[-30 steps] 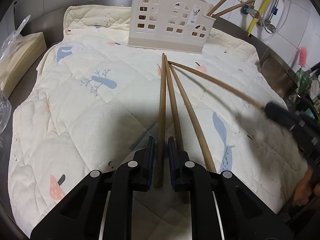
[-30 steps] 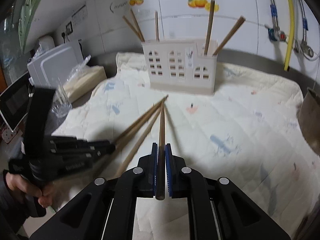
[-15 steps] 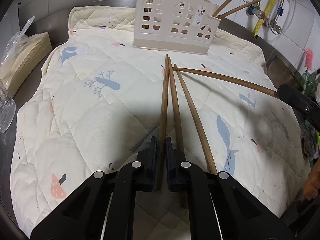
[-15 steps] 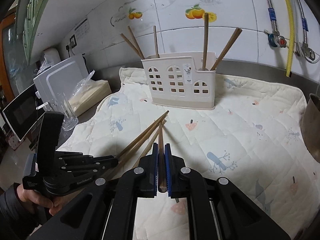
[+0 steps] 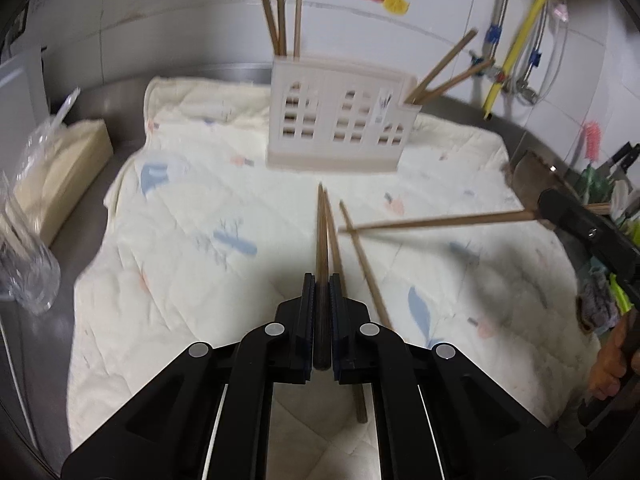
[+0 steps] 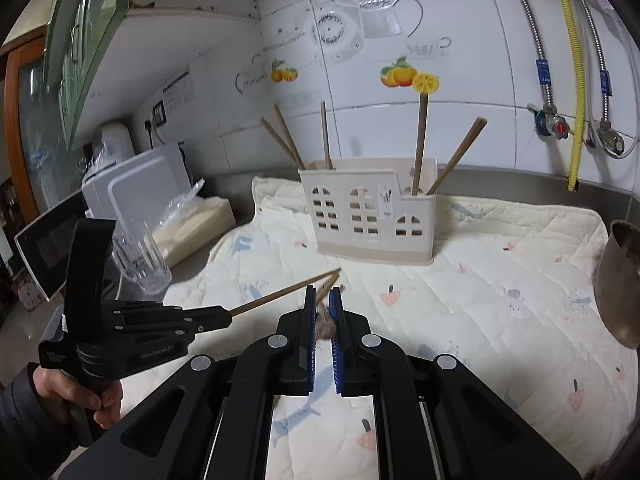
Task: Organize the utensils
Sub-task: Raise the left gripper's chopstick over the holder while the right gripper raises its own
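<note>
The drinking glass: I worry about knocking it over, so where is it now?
The drinking glass stands off the quilted mat's left edge in the right wrist view, beside the plastic-wrapped pack and behind the left gripper.

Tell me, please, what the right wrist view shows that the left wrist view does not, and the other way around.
Only the right wrist view shows the wall cabinet, the teapot sticker, the white appliance and the metal cup.

Only the left wrist view shows two loose chopsticks lying on the quilted mat and a pink brush.

Both show the cream utensil holder with five chopsticks standing in it, the yellow hose, the glass, and the left gripper and right gripper, each shut on one chopstick.
</note>
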{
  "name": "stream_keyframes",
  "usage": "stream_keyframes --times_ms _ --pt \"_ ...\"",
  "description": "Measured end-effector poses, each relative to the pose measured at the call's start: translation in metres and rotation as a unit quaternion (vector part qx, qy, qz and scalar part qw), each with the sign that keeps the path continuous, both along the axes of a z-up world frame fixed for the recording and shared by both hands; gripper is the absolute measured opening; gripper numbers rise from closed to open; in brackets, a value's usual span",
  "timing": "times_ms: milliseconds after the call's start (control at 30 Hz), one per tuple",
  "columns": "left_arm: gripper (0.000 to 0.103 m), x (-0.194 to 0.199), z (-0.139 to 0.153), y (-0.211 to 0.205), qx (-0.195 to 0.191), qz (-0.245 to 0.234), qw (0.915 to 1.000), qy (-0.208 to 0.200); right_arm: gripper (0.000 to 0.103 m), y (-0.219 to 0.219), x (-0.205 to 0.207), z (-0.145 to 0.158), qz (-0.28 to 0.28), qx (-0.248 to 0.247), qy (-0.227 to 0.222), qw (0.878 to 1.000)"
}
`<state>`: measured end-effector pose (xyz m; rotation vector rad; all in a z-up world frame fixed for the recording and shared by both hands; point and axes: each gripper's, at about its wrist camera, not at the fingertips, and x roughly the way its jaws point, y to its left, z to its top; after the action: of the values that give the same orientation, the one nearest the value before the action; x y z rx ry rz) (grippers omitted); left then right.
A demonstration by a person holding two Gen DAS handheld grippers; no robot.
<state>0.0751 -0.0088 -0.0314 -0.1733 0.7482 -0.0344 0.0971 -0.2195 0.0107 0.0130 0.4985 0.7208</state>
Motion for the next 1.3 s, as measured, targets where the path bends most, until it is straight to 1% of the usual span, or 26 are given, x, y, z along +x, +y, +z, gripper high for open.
stream_keyframes --times_ms 67,167,367,533,633,800,933,1033,1133,1300 --pt "0.006 0.001 0.013 0.002 0.006 -0.007 0.9998 -0.018 0.006 -0.001 0.003 0.008 0.002 0.014 0.002 1.0" --pt "0.006 0.007 0.028 0.003 0.015 -0.016 0.9991 -0.035 0.006 -0.001 0.009 0.02 0.001 0.017 -0.006 1.0" --pt "0.006 0.025 0.051 0.005 0.024 -0.029 0.9976 -0.057 0.006 -0.002 0.033 0.045 0.008 0.022 -0.006 1.0" --pt "0.006 0.04 0.067 0.012 0.01 -0.035 0.9974 -0.063 0.006 0.0 0.059 0.069 0.014 0.01 -0.013 1.0" --pt "0.006 0.048 0.083 0.013 0.011 -0.042 0.9964 -0.073 0.006 0.0 0.072 0.086 0.02 0.011 -0.018 1.0" --pt "0.005 0.06 0.115 0.01 0.019 -0.06 0.9941 -0.088 0.006 0.0 0.088 0.121 0.019 0.002 -0.044 0.999" --pt "0.005 0.069 0.138 0.005 0.037 -0.071 0.9918 -0.1 0.006 -0.003 0.099 0.147 0.012 -0.008 -0.063 0.998" --pt "0.005 0.075 0.161 0.004 0.045 -0.07 0.989 -0.122 0.006 -0.003 0.107 0.16 0.006 -0.018 -0.071 0.997" --pt "0.005 0.082 0.189 0.006 0.052 -0.066 0.9852 -0.15 0.006 -0.001 0.118 0.163 -0.008 -0.037 -0.077 0.996" --pt "0.005 0.099 0.232 0.012 0.064 -0.052 0.9782 -0.191 0.006 -0.004 0.129 0.163 -0.018 -0.038 -0.078 0.996"
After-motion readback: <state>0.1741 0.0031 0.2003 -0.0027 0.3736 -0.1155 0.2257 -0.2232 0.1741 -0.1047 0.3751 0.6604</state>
